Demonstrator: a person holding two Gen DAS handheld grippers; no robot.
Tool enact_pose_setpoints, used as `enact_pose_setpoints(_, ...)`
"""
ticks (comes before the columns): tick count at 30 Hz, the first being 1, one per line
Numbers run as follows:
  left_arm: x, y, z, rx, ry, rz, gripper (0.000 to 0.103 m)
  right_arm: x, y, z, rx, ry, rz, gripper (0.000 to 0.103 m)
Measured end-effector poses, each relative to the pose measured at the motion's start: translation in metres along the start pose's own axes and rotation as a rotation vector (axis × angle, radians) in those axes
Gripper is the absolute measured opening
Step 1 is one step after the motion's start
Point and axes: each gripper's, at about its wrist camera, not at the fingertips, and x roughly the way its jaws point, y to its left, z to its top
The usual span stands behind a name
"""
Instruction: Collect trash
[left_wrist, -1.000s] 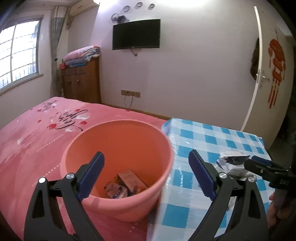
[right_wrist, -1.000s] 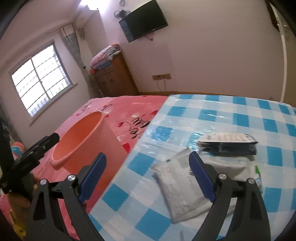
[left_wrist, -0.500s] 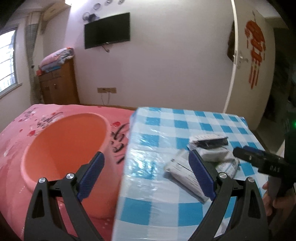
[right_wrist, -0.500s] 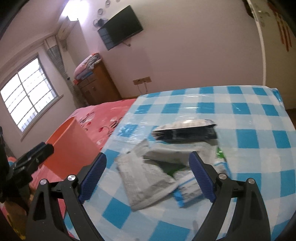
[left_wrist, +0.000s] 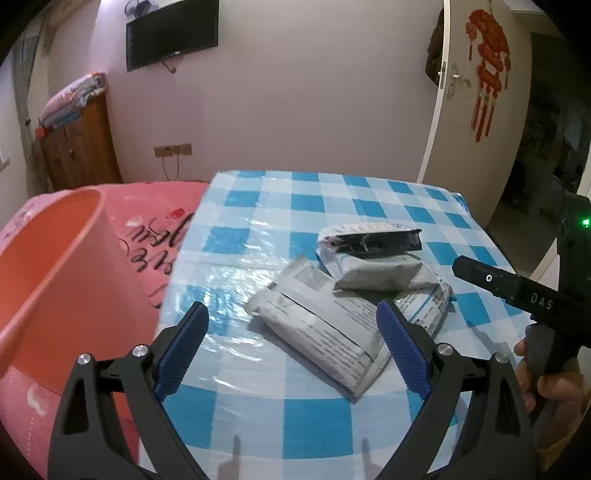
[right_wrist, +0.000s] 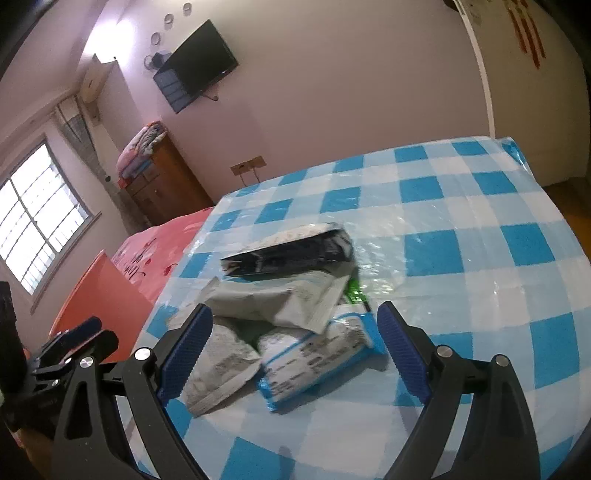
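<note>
Both claws, left claw and right claw, wide and empty above the wrapper pile on the checked worktop. Best to pinch one packet's edge, then carry to the orange bin alongside.

Both tongs swung toward wrappers.

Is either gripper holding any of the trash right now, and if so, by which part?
Nothing is held. The left gripper and right gripper both have open jaws above the pile of wrappers on the checkered table.
</note>
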Motion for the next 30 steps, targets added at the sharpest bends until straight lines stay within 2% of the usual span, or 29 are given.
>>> enact_pose_setpoints(22, 0.048, -0.018, -0.017, -0.079, 0.142, -0.096, 0.092, 0.008, -0.032, -0.002, 0.01, 0.015, -0.028, 0.092)
enact_pose_setpoints(30, 0.057, -0.024, -0.018, -0.102, 0.166, -0.127, 0.092, 0.009, -0.047, -0.002, 0.033, 0.018, -0.038, 0.092)
